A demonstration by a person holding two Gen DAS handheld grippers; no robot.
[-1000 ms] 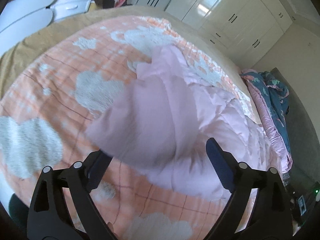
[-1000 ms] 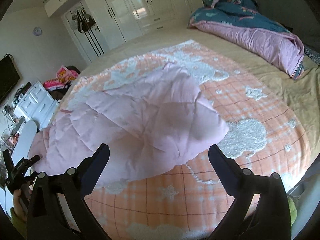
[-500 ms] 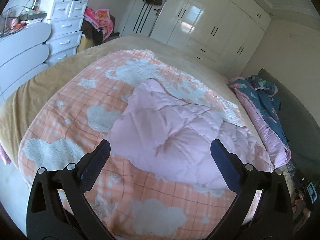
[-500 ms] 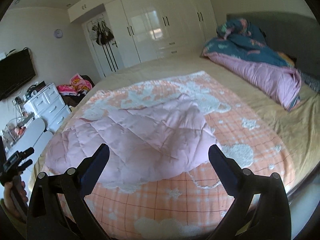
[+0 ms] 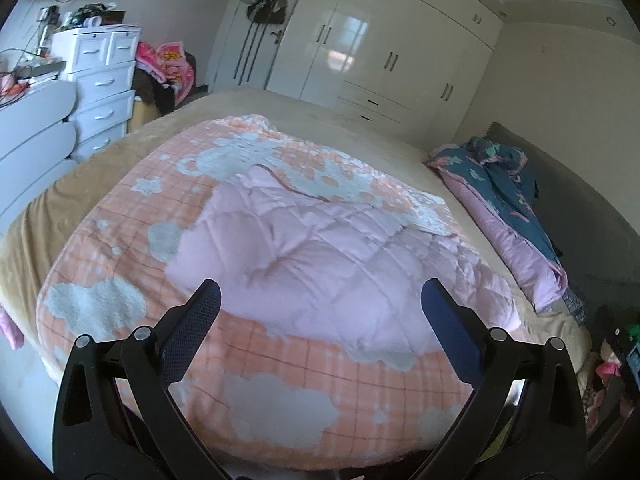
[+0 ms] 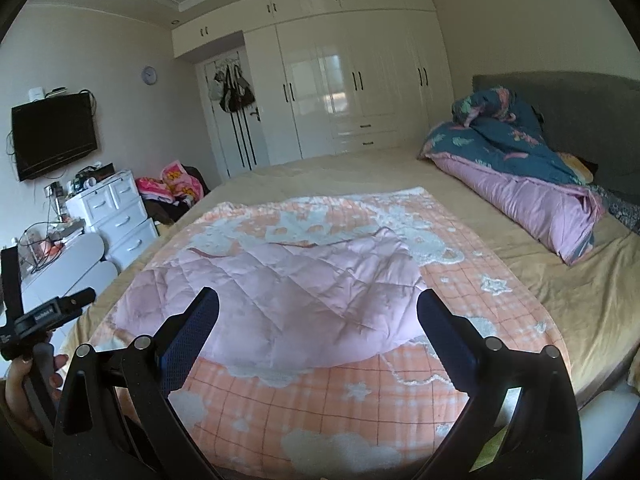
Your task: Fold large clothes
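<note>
A pale pink quilted garment (image 5: 320, 256) lies folded over on an orange checked blanket with white clouds (image 5: 280, 392), on the bed; it also shows in the right wrist view (image 6: 288, 292). My left gripper (image 5: 320, 300) is open and empty, held back above the near edge of the blanket. My right gripper (image 6: 318, 304) is open and empty, also back from the garment. The other hand-held gripper shows at the left edge of the right wrist view (image 6: 44, 320).
A rolled blue and pink duvet (image 6: 520, 176) lies along the grey headboard (image 6: 580, 108). White drawers (image 5: 104, 80) and a heap of pink clothes (image 5: 168, 64) stand left of the bed. White wardrobes (image 6: 352, 92) line the far wall. A TV (image 6: 54, 134) hangs on the left wall.
Both grippers have pulled back and risen away from the garment, which has settled flat on the blanket. Both stay open.
</note>
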